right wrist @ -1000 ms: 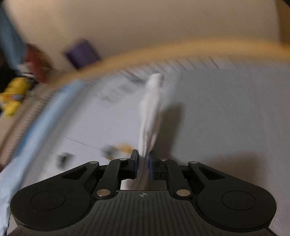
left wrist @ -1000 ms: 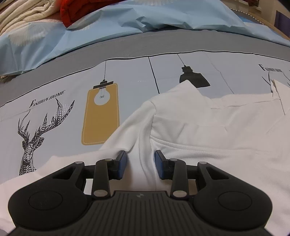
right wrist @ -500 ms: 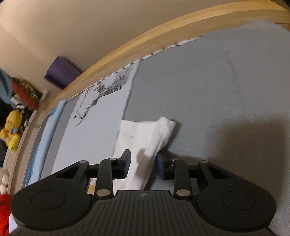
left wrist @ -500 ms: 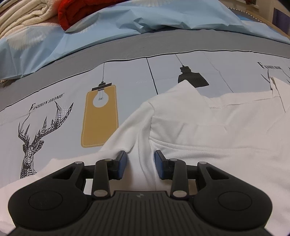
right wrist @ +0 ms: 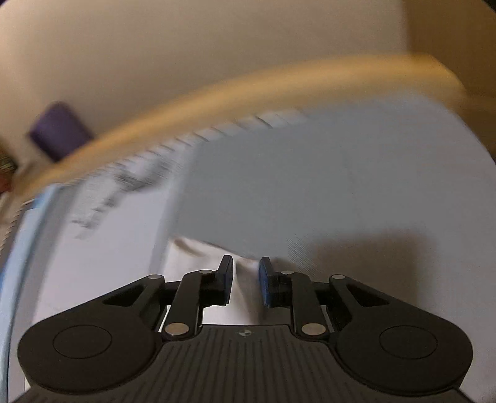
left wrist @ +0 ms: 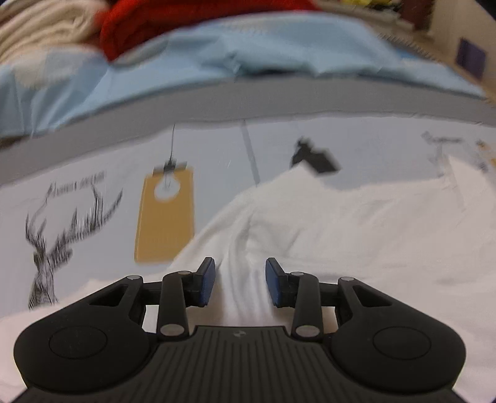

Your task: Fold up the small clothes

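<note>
A small white garment (left wrist: 356,223) lies spread on the printed bedsheet, filling the lower right of the left wrist view. My left gripper (left wrist: 240,279) hovers low over a raised ridge of this cloth. Its blue pads (left wrist: 207,280) stand apart on either side of the ridge without pinching it. In the right wrist view only one white edge of the garment (right wrist: 198,248) shows, on the grey part of the sheet. My right gripper (right wrist: 245,279) is over that edge, jaws closing, with white cloth between the pads (right wrist: 266,283) and a gap left.
The sheet carries a yellow lamp print (left wrist: 166,217) and a deer drawing (left wrist: 52,238). A light blue quilt (left wrist: 217,59), a red cloth (left wrist: 173,21) and a cream blanket (left wrist: 37,28) pile up at the far side. A wooden bed rail (right wrist: 217,96) borders the bed.
The right gripper let go of the hanging white cloth, which dropped flat onto the sheet, then slid over its edge with narrower jaws. The left gripper tilted slightly, jaws unchanged.
</note>
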`<state>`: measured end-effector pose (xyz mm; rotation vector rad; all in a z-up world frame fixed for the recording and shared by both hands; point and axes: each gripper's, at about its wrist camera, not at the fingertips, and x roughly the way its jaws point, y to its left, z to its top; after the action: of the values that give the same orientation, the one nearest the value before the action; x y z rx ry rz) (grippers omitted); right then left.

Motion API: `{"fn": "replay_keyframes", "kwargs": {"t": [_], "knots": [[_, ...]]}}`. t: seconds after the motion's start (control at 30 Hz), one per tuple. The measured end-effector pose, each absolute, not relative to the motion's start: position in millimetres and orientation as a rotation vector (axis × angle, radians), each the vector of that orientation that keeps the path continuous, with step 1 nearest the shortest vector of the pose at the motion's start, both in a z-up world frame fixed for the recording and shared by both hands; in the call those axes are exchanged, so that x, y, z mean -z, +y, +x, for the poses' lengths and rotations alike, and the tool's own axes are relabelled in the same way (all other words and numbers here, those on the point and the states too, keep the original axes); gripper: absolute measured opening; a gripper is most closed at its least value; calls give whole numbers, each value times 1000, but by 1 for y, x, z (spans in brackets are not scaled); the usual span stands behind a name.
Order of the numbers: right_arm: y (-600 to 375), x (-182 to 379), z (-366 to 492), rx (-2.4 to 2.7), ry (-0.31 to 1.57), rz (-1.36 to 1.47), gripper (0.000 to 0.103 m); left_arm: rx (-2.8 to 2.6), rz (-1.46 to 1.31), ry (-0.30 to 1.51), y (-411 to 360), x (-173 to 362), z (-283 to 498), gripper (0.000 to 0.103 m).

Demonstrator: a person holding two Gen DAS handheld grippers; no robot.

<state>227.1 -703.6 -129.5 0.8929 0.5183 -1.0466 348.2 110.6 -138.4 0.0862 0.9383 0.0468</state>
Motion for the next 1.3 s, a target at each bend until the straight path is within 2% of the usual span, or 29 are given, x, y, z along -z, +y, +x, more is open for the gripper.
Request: {"fn": "replay_keyframes", "kwargs": {"t": [0.17,0.3,0.5,0.7,0.9,0.97,1.0,1.03,1.07,1.17,1.23,1.27,1.3], "knots": [[-648,93,240,958,463,642,23,38,41,896,109,111,333,43],[-572,73,284,509,500,567,43,-3,11,893,117,112,330,43],[-444,79,339,3,680,471,44,-76,-103,896,147,123,336,42],[-334,83,362,-191,777,337,44,-59,-159,877,154,132,356,43],[-280,121,380,-99,911,149,44,-28,-163,885,149,153,377,55],[-265,124,382,-77,884,95,41,-9,-145,898,148,163,380,53],[-259,122,384,-78,875,69,20,13,-135,906,147,168,382,32],[-256,121,382,-89,859,69,15,38,-100,899,146,169,383,19],[-256,118,382,-97,826,82,14,41,-63,871,144,167,382,14],[-263,96,372,-145,610,134,13,1,7,709,141,148,376,12],[-263,88,371,-128,548,116,16,-35,58,652,136,143,375,20],[-262,89,376,-82,576,91,21,-70,78,661,134,143,377,23],[-264,91,380,-30,616,81,37,-100,86,673,134,143,377,29]]}}
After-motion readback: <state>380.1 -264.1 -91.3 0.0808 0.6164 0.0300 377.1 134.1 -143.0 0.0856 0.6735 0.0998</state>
